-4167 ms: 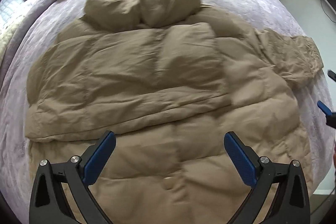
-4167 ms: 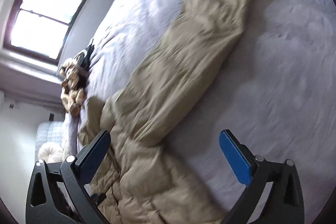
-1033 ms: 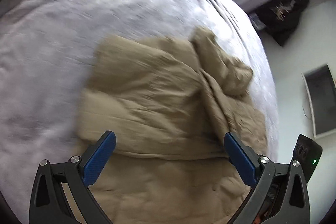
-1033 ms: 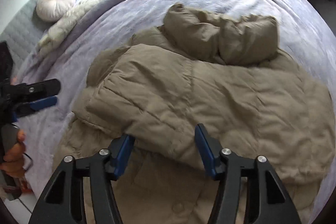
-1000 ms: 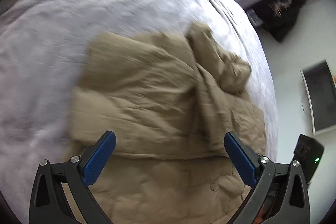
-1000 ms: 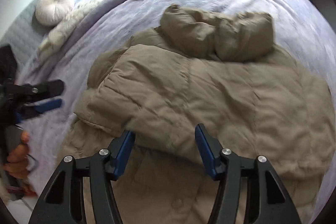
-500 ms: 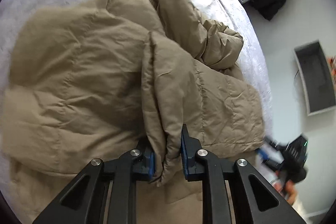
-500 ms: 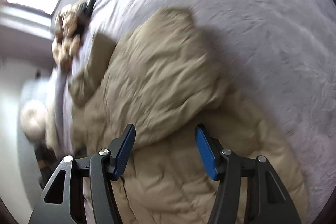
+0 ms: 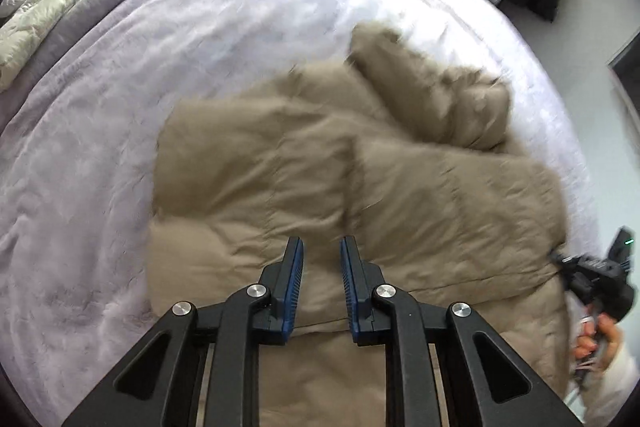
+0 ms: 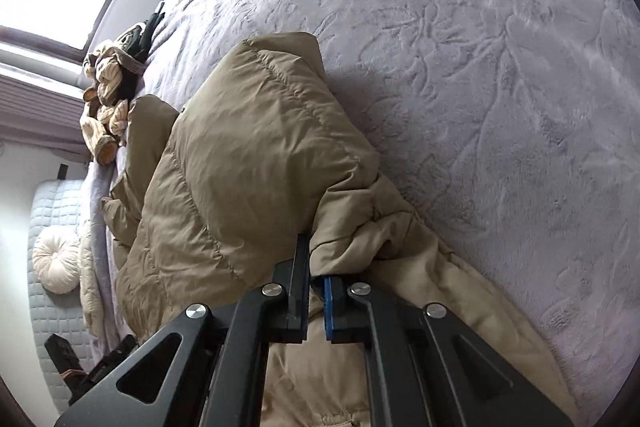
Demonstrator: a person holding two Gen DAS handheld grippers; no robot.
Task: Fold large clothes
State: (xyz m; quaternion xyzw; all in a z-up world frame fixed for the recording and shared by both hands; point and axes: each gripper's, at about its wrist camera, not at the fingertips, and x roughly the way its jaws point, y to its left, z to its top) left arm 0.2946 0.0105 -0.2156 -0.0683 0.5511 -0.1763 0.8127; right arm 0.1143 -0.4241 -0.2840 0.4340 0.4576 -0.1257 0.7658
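left wrist view: tan puffer jacket (image 9: 304,163) runs hem at 6 to hood at 1; left gripper (image 9: 320,251) slightly parted, empty; right gripper (image 10: 316,267) pinches its folded edge.

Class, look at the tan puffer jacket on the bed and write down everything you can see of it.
The puffer jacket is tan, quilted in padded panels, of smooth, slightly shiny fabric. It lies partly folded on the lilac bedspread, a sleeve laid across its body, the hood bunched at the far end. The right tool is shut on a fold of its edge. The left tool hangs over it, slightly open, gripping nothing.
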